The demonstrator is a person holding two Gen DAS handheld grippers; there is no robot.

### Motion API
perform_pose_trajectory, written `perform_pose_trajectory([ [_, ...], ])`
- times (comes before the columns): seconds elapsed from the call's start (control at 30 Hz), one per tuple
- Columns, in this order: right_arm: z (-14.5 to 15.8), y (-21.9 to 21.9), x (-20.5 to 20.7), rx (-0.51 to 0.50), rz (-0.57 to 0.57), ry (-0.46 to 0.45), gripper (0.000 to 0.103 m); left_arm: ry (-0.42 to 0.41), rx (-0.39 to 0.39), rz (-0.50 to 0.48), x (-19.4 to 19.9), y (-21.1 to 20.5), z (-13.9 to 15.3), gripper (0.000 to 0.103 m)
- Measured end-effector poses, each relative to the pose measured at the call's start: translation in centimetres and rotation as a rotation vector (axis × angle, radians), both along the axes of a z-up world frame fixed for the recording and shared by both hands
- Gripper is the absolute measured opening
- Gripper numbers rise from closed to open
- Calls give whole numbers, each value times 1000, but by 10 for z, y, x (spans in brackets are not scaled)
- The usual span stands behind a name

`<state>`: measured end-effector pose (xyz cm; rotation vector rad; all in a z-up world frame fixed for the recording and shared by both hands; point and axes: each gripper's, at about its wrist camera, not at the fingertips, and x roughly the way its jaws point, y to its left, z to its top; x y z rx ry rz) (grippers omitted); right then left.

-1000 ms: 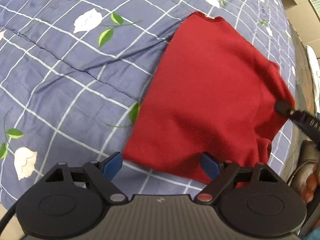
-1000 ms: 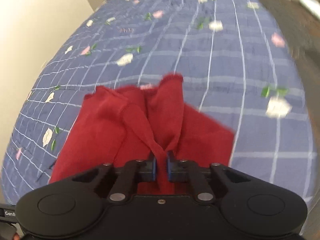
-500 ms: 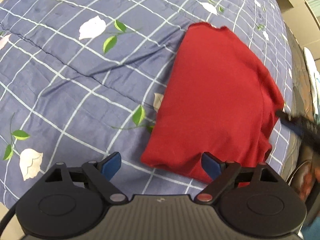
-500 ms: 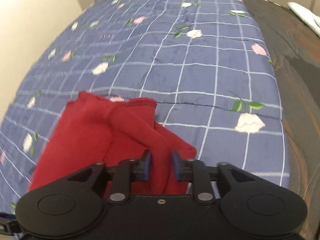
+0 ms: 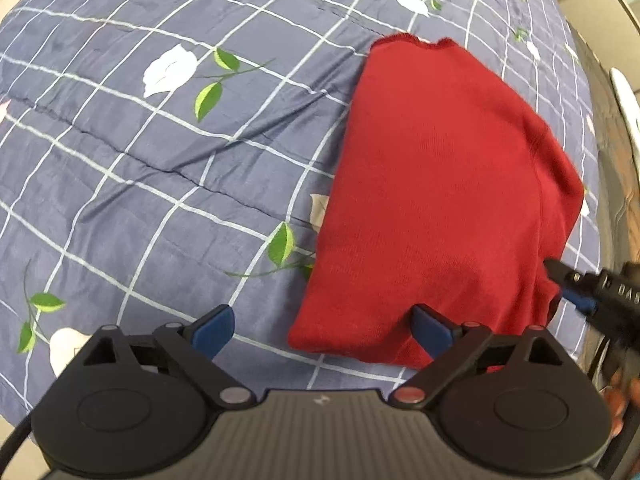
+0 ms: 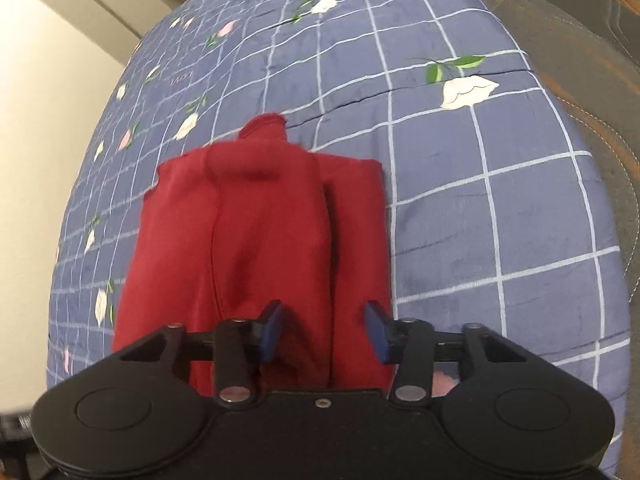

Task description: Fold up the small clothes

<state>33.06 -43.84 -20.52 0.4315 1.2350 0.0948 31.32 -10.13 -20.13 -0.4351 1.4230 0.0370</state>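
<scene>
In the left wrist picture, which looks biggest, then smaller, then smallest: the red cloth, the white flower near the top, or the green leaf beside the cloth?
1. Red cloth, by far the biggest.
2. White flower.
3. Green leaf, smallest.
The fisheye view bends sizes, so flower versus leaf is less sure.

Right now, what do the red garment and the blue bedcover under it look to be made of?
The red garment looks like a soft, matte knit, probably cotton jersey: a fine ribbed texture shows, with stitched seams and a rolled raw edge at the top. The bedcover looks like a thin, smooth woven fabric, maybe cotton or polyester, with a faint sheen, fine creases, and a printed white grid and flowers. Neither fibre can be confirmed by sight.
</scene>
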Motion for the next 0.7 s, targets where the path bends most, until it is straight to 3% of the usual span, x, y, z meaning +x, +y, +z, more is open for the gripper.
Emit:
perform_pose_trajectory([
  [0.03,-1,-1,3,-1,8,1,29,1,-1,-3,0,-1,0,97],
  [0.1,-2,0,11,-9,53,4,7,3,-6,-5,0,-2,0,97],
  [0.23,10,5,17,-154,144,-54,0,5,4,-15,0,-4,1,97],
  [0.27,14,3,17,-193,139,-72,0,5,7,-19,0,-4,1,97],
  [0.37,17,-4,18,-185,150,-76,0,5,12,-27,-1,-5,2,97],
  [0.47,22,-2,8,-167,200,-90,22,7,13,-23,-3,-3,2,97],
  [0.6,26,4,-10,-83,186,-93,33,7,14,-9,-8,2,3,97],
  [0.7,26,12,-20,-13,133,-87,33,3,8,10,-11,9,6,97],
])
